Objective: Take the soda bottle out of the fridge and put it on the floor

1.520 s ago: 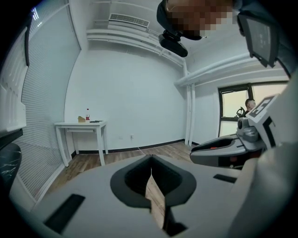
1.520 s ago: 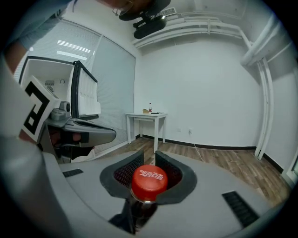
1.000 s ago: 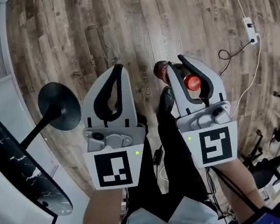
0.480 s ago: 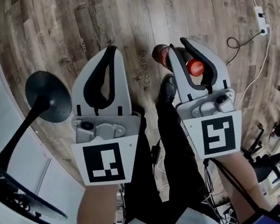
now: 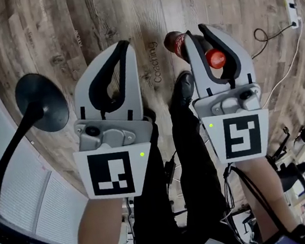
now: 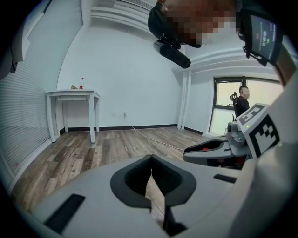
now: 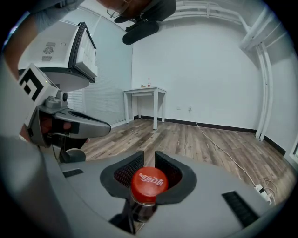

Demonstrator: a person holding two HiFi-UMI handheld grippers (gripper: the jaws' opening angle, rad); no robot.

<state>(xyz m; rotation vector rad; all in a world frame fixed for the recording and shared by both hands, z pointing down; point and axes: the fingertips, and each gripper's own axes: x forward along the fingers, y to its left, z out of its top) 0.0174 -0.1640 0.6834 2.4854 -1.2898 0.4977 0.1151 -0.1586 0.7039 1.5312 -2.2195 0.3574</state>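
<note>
Seen from above, a person holds a grey claw in each hand over a wood-plank floor (image 5: 97, 19). The right claw (image 5: 194, 30) is clamped on the neck of a soda bottle (image 5: 173, 42). The bottle's red cap (image 5: 215, 58) sits just behind the claw's fingertips, and its dark body hangs below and ahead of them, tilted away from the person. Whether the bottle's base touches the floor cannot be told. In the right gripper view the right claw (image 7: 148, 155) has its ribbed black pads either side of the soda bottle (image 7: 148, 182), whose cap faces the camera. The left claw (image 5: 122, 43) is level with the right claw and well apart from it. In the left gripper view the left claw (image 6: 151, 159) has its jaws closed together at the tips, with nothing between them. A black shoe (image 5: 181, 88) stands on the floor between the two claws, nearer the right one. A black round stand base (image 5: 39, 101) lies to the left of the left claw. A white power strip (image 5: 291, 9) with a cable lies to the right of the right claw. Far ahead of both claws, a white worktop (image 7: 144, 93) stands against the wall.
</note>
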